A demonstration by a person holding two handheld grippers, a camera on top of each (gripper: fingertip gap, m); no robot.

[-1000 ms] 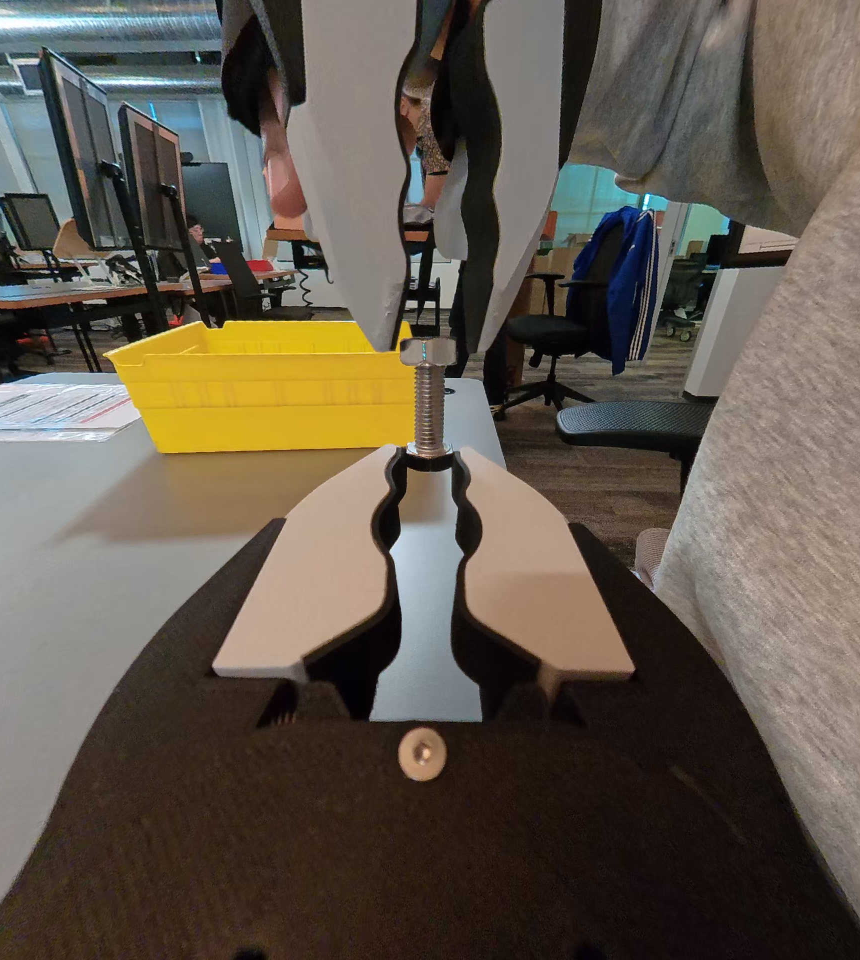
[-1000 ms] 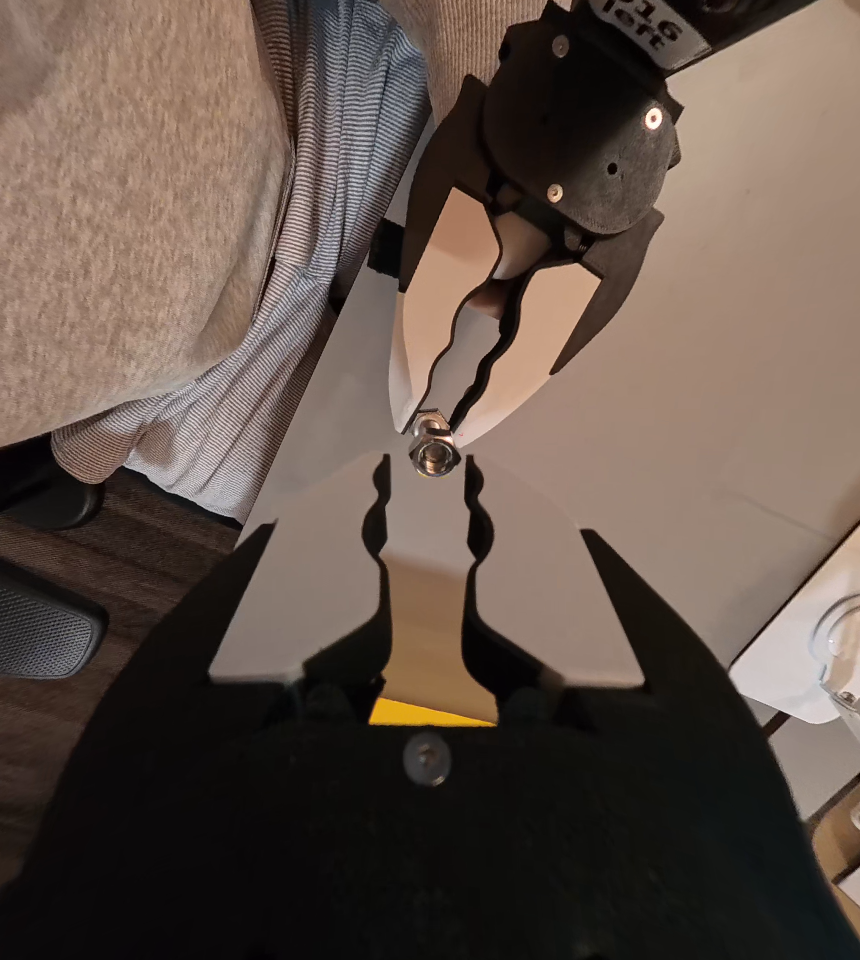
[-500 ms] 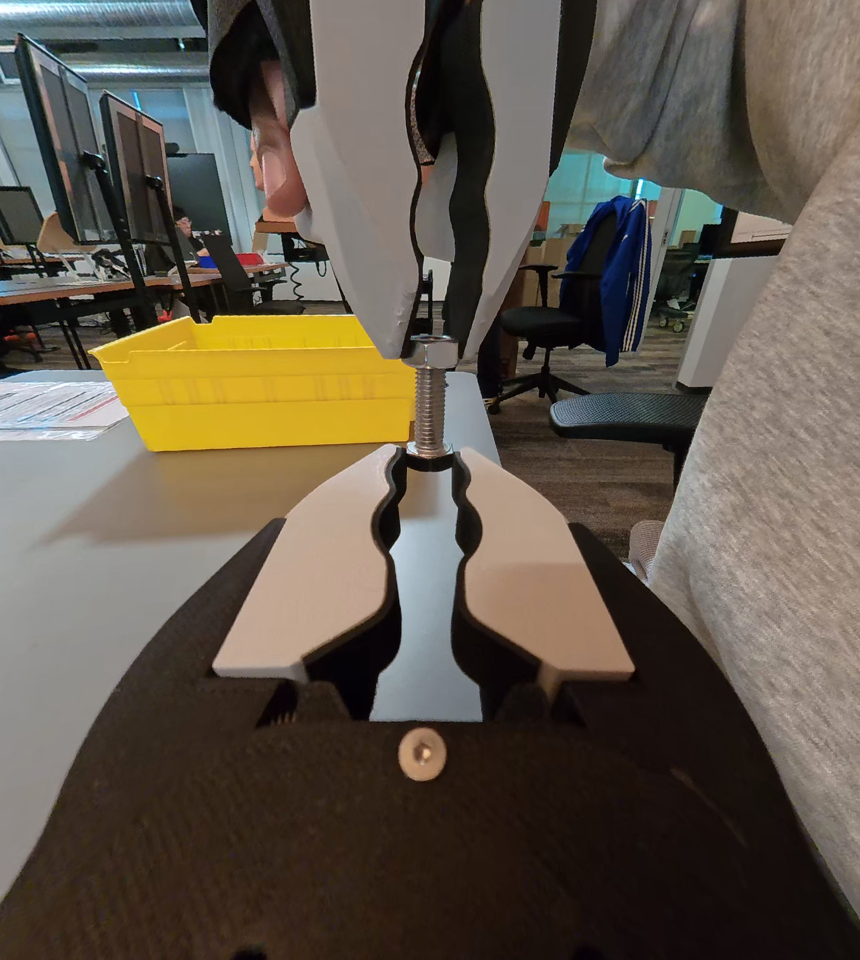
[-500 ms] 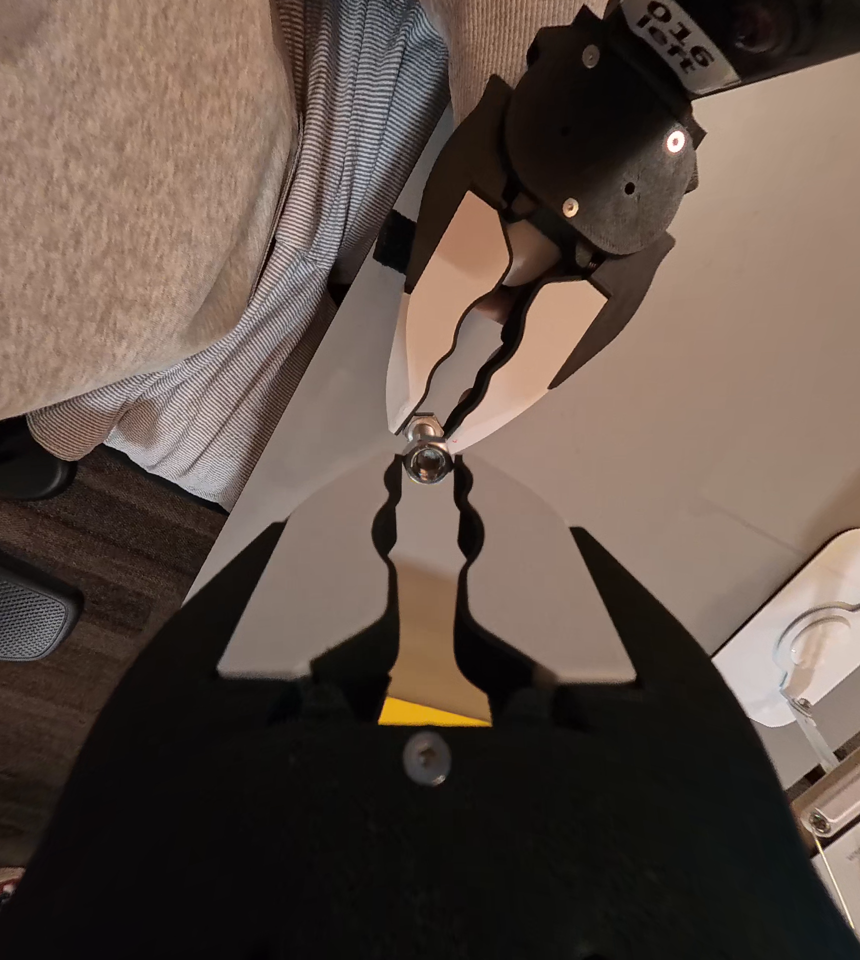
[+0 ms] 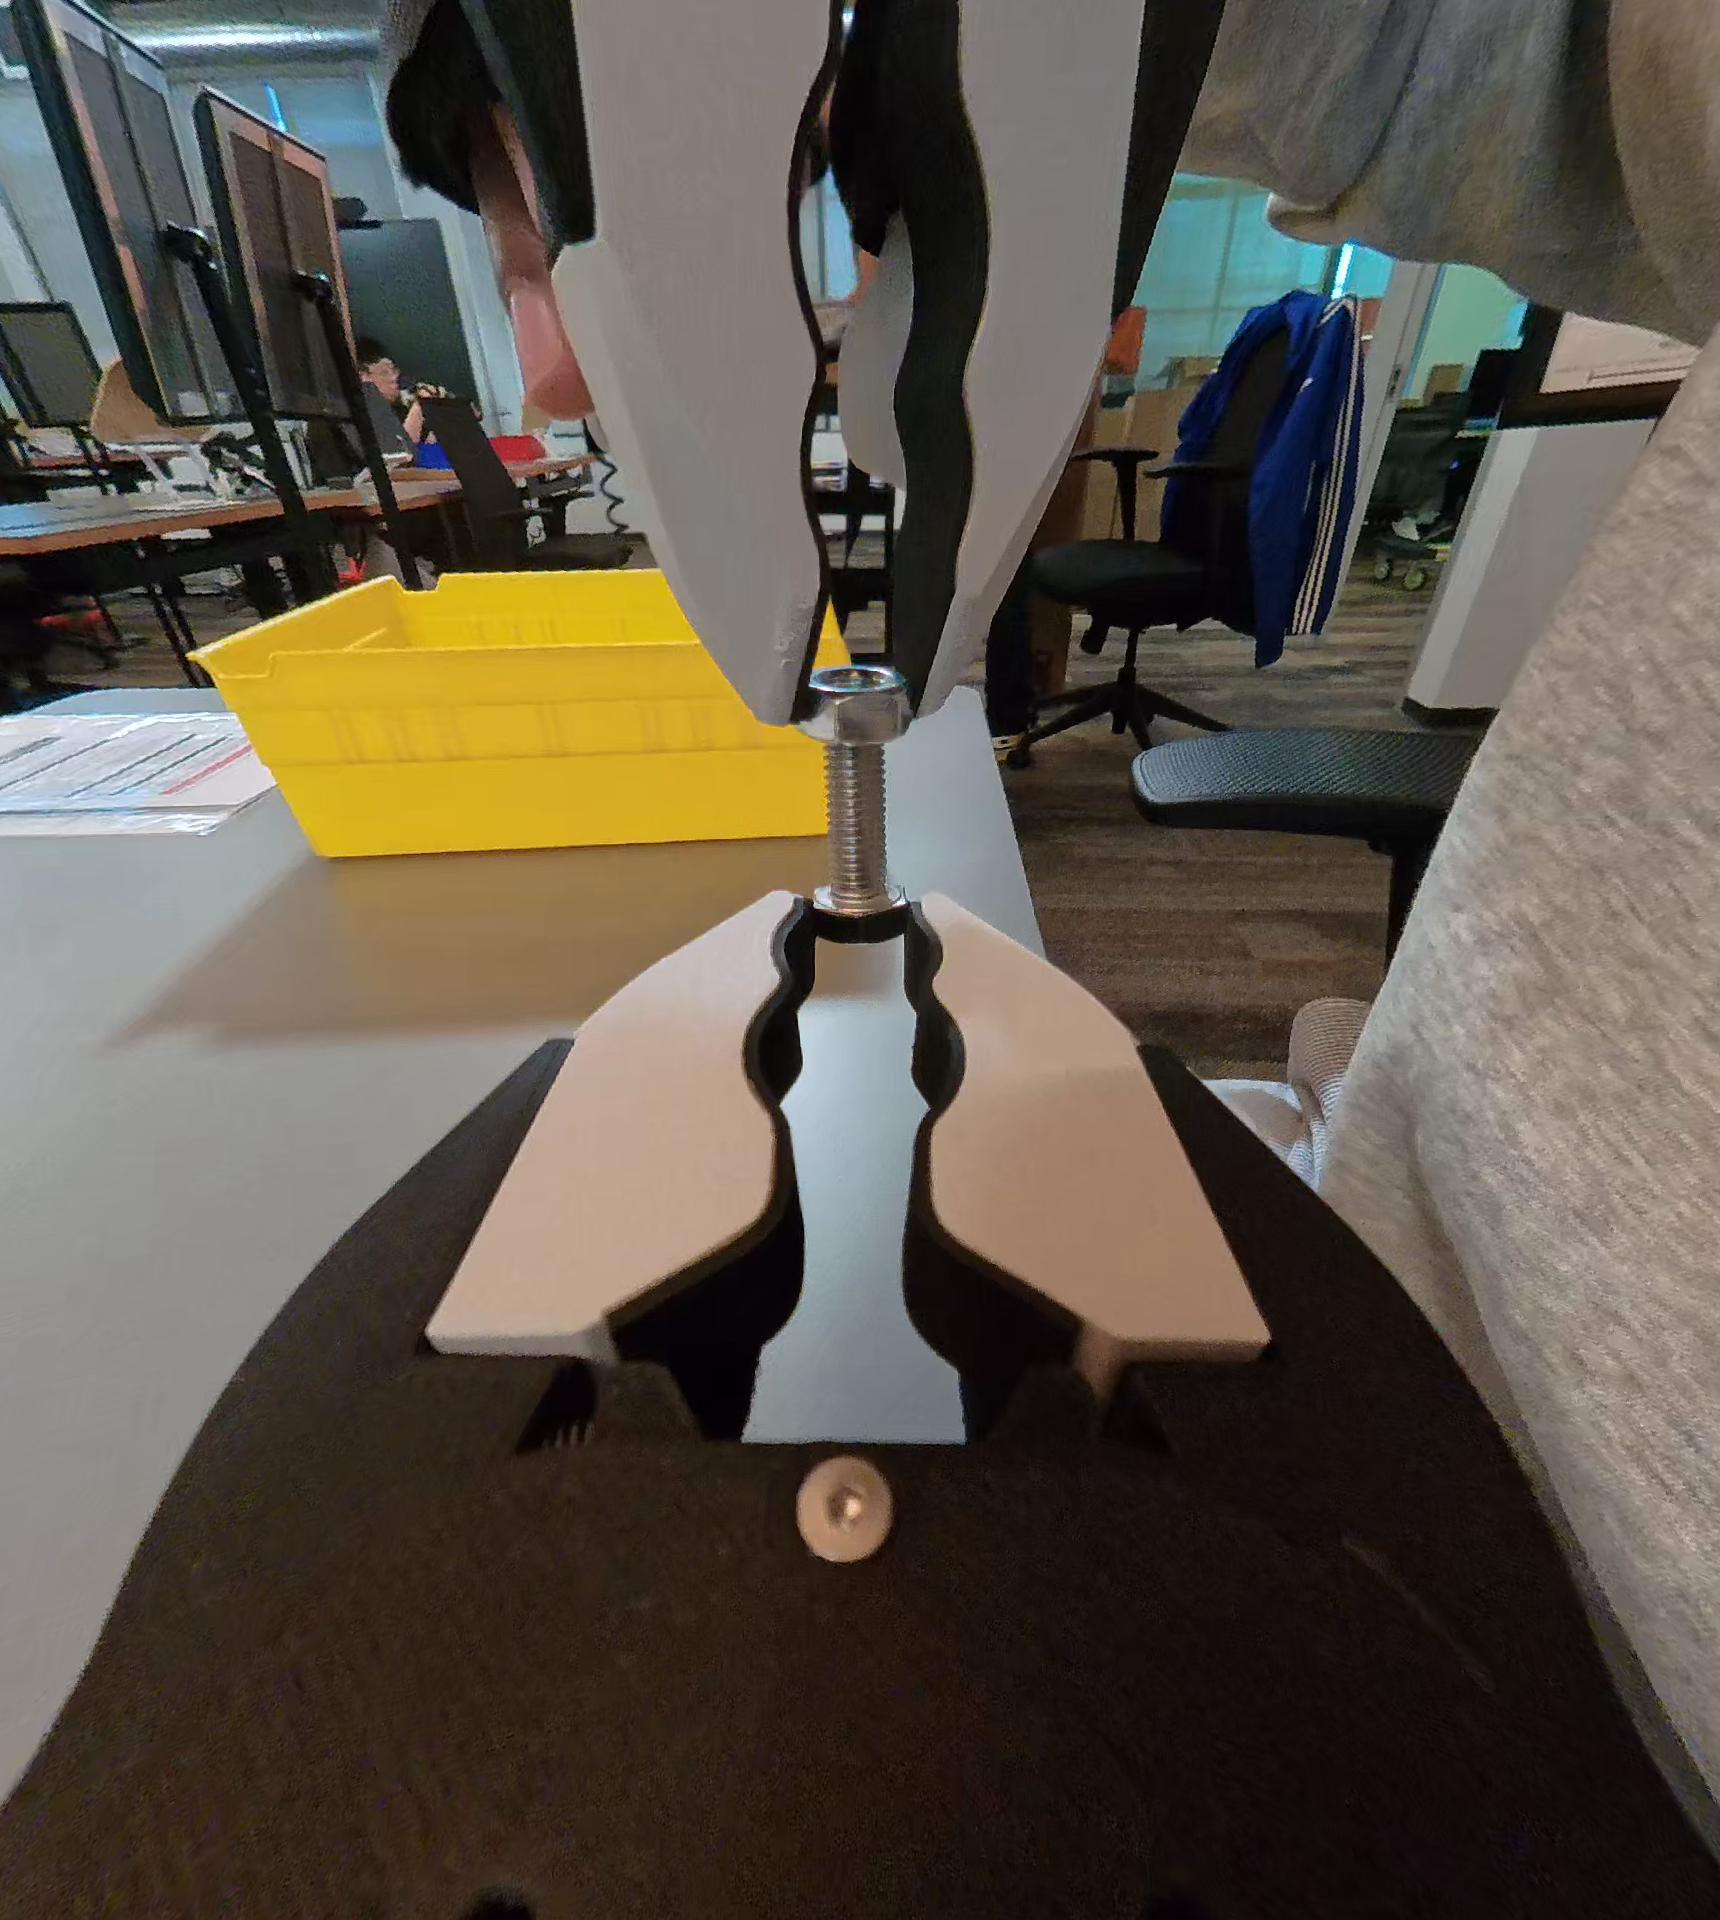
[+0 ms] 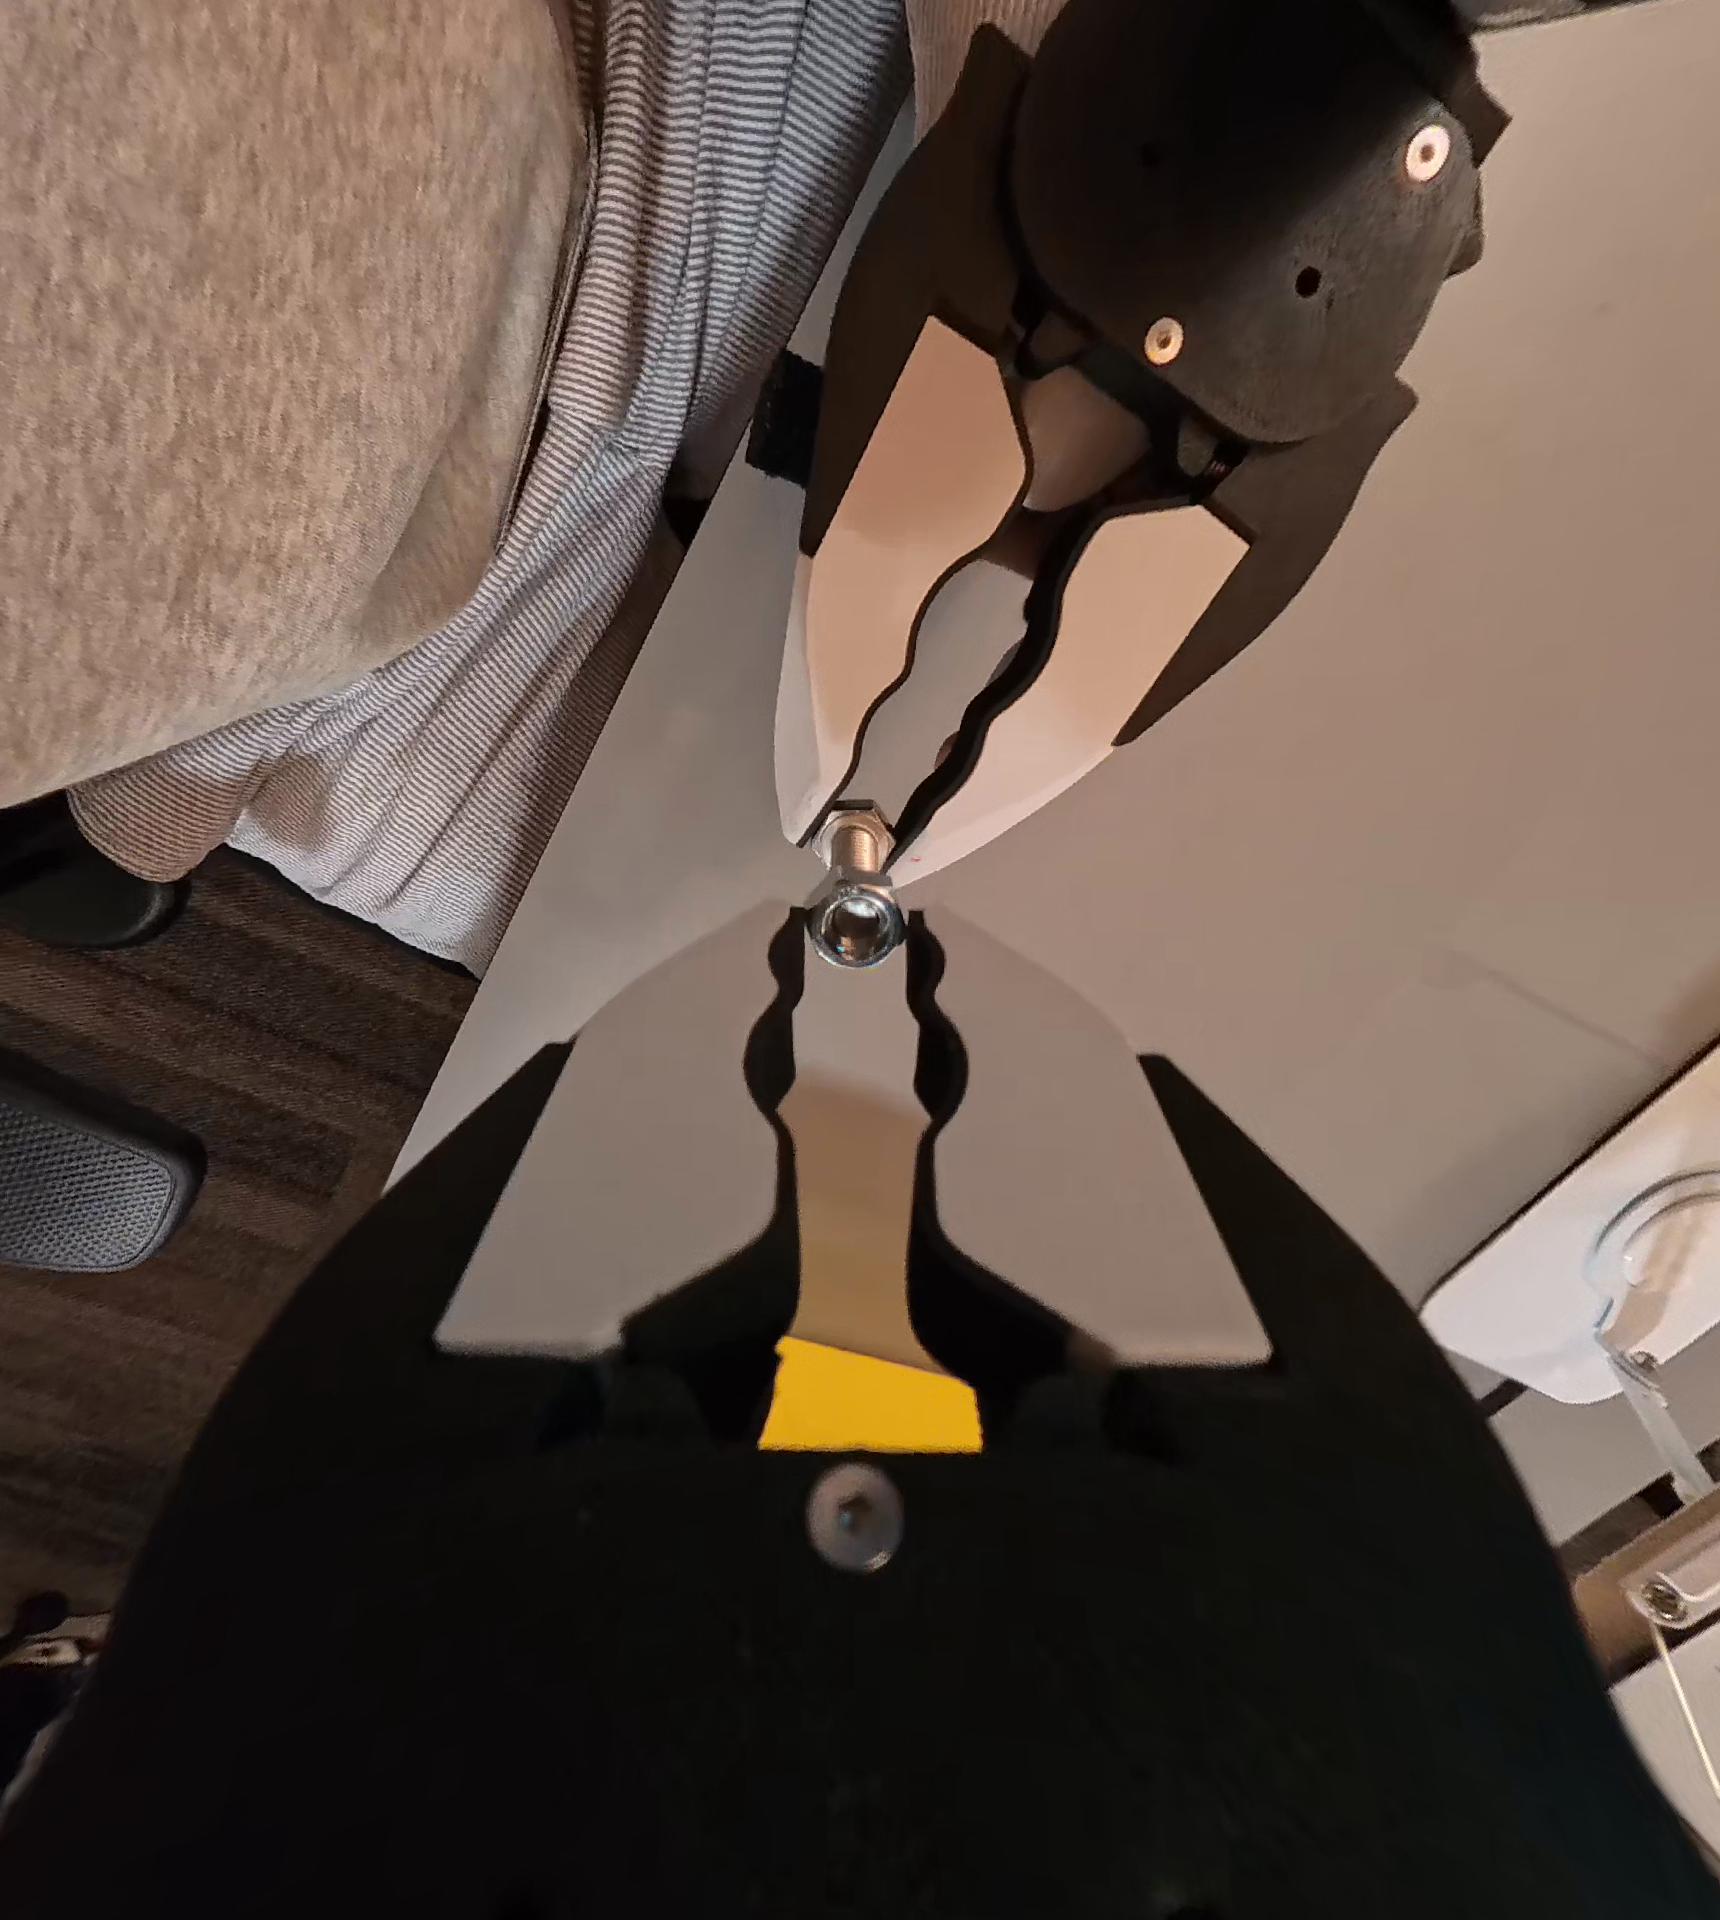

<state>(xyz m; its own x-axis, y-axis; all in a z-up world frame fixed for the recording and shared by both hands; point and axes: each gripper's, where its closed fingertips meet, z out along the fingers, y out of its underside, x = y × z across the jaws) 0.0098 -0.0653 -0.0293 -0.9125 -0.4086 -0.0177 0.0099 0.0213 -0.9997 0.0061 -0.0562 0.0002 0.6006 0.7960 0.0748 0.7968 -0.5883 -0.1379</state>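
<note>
Now, the left gripper (image 5: pixel 856 920), at the centre of its own view, has its white fingertips nearly together on the lower end of an upright silver bolt (image 5: pixel 853 805), pinching a nut (image 5: pixel 856 906) that sits there. Above it, the right gripper (image 5: pixel 856 707) comes down from the top of the frame, its tips narrowed onto the hex head, touching it on both sides. So the bolt stands between the two, one end in each.

In the right wrist view the same pairing is seen end-on: the right gripper (image 6: pixel 854 920) low in the middle, the bolt (image 6: pixel 851 883) just past its tips, the round shiny end face pointing at the camera. The left gripper (image 6: pixel 851 826) reaches in from the upper right, black body behind, tips clamped on the far end.

Only the left view shows the threads along the full shank, bright and clean. Only that view shows the whole yellow bin (image 5: pixel 523 727) on the grey table (image 5: pixel 108 1039) behind, papers (image 5: pixel 77 764) at the left edge, monitors (image 5: pixel 264 260) upper left and a blue jacket (image 5: pixel 1282 468) on a chair to the right.

The right view alone shows the striped shirt (image 6: pixel 523 623) under a grey sweater (image 6: pixel 160 312) at upper left, and a white plate with a metal bracket (image 6: pixel 1666 1236) at lower right.
</note>
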